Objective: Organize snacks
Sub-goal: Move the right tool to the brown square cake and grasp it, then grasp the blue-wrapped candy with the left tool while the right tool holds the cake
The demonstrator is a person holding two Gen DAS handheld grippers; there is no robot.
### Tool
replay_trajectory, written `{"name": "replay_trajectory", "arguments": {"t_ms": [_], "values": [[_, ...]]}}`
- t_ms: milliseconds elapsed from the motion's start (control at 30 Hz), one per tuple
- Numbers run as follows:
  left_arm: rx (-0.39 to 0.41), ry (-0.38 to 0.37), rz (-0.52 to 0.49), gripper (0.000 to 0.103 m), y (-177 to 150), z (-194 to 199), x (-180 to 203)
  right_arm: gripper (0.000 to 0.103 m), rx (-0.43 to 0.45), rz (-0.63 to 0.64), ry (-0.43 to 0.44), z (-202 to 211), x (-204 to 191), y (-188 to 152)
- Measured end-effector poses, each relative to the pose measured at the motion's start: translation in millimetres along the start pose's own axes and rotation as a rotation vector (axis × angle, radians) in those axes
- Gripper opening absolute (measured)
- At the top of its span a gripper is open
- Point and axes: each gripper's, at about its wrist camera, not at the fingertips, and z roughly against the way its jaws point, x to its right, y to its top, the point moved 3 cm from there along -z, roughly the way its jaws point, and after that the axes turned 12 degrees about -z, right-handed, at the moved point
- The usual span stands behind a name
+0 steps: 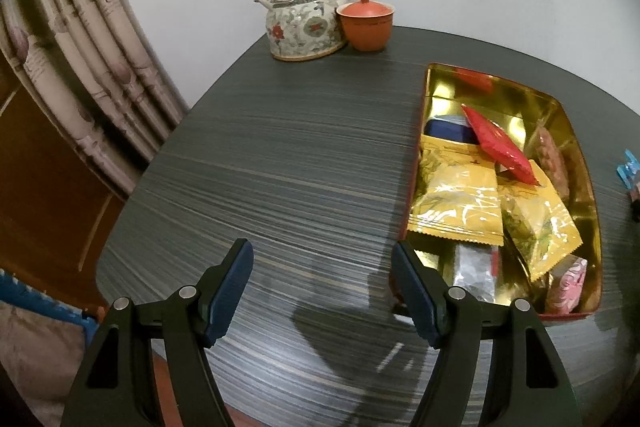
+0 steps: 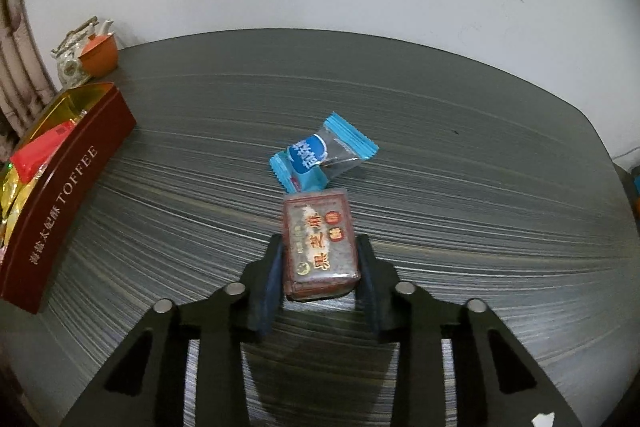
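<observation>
While the left tongs (image 1: 322, 291) gape empty, the right tongs (image 2: 319, 269) pinch a small, stiff-looking brown wrapped snack block (image 2: 319, 247) by its long sides; probably light, slick.

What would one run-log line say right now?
right gripper: shut on brown snack bar | left gripper: open, empty | toffee tin: part-filled

A floral teapot (image 1: 302, 21) stood at the far edge of the dark striped table (image 1: 280, 163); a lidded orange cup (image 1: 366, 23) sat touching its right side; a patterned curtain (image 1: 76, 67) hung left of the teapot, beyond the table.
</observation>
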Motion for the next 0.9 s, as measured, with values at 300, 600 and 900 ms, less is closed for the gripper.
{"name": "replay_trajectory", "arguments": {"t_ms": [300,600,900], "values": [[0.030,0.001,-0.035,0.072,2,9,19,0.030,0.023,-0.045,-0.043,3,41,5],[0.126,-0.088,-0.175,0.072,31,48,89,0.030,0.040,-0.096,-0.071,1,95,18],[0.174,-0.204,-0.301,0.072,62,58,174,0.030,0.048,-0.102,-0.094,-13,98,35]]}}
